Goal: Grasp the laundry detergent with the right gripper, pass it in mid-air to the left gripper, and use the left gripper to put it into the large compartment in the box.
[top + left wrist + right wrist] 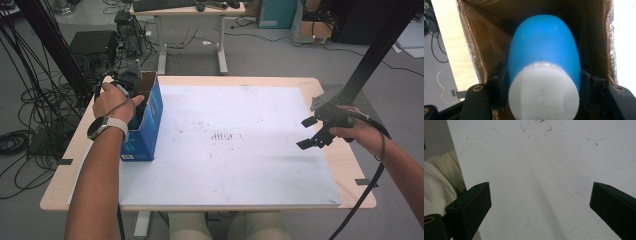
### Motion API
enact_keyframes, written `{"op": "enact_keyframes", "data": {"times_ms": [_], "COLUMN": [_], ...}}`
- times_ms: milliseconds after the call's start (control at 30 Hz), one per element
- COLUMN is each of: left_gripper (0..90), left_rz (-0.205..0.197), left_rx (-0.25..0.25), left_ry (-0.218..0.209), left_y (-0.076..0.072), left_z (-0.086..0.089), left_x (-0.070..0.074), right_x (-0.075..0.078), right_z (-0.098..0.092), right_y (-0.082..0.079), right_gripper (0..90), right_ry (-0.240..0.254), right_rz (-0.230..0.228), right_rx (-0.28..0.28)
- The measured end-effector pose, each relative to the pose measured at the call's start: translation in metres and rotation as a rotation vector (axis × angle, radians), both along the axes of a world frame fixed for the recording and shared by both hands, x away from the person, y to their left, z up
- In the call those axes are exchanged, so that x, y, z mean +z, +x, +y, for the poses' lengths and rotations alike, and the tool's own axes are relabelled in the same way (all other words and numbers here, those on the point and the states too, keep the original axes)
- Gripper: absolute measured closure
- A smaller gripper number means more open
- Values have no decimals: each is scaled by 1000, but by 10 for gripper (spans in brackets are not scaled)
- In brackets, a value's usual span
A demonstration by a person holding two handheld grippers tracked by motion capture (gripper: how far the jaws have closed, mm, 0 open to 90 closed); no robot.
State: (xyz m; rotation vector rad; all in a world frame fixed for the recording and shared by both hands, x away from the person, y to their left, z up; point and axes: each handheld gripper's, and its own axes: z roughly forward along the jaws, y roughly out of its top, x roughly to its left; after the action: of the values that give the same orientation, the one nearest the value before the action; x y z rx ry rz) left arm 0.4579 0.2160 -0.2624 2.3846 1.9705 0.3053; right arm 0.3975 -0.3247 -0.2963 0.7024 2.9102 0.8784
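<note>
White tabletop [240,165], grey floor [280,55] w/ cables [30,100]

High view overlooks the table [220,150]; claw cameras look closely down at it.

Grey floor [280,55] with tangled cables [30,120], a second desk [190,10] behind.

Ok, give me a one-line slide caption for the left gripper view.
Left gripper jaws clamped on a blue bottle with a white cap inside a cardboard box.
</note>
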Motion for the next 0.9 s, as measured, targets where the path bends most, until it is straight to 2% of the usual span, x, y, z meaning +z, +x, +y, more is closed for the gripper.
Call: {"op": "enact_keyframes", "data": {"times_ms": [333, 433, 900], "left_gripper": [374, 373, 373], "left_rz": [4, 1, -2], "left_rx": [-4, -3, -2], "left_ry": [5, 5, 1], "left_y": [-1, -1, -2], "left_z": [0, -1, 0], "left_x": [0, 0, 0], "right_x": [0, -1, 0], "right_z": [-1, -2, 0], "right_y": [0, 2, 1], "right_gripper": [37, 37, 37], "right_ry": [1, 13, 9], "right_rz": [-1, -27, -17], "right_rx": [-2, 33, 21]}}
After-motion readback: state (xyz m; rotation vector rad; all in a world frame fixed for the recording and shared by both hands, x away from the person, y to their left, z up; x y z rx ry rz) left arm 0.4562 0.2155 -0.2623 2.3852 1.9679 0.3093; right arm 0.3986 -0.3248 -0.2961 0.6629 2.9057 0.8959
